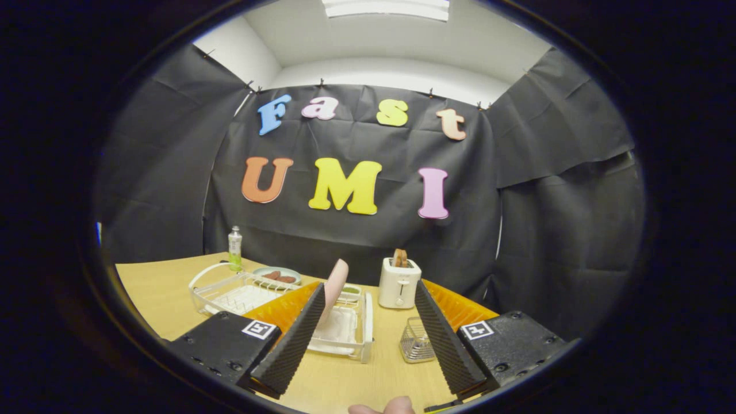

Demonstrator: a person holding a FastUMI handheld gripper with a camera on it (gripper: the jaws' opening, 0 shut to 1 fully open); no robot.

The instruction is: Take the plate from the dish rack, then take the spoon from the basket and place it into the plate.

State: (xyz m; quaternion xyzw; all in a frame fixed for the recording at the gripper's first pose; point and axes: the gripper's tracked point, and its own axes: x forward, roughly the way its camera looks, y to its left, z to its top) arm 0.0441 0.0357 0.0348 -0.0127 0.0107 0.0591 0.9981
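A pink plate (335, 284) stands on edge in the white dish rack (347, 329) on the wooden table, just ahead of my left finger and partly hidden by it. A small wire basket (415, 341) sits on the table between the fingers, close to the right one; I cannot make out the spoon in it. My gripper (368, 288) is open above the table, fingers wide apart with nothing between them.
A white toaster (398, 283) with toast stands beyond the fingers. To the left lie a clear tray with a handle (230, 292), a dish of food (277, 275) and a small bottle (235, 248). A person's fingertip (391, 407) shows by the near table edge.
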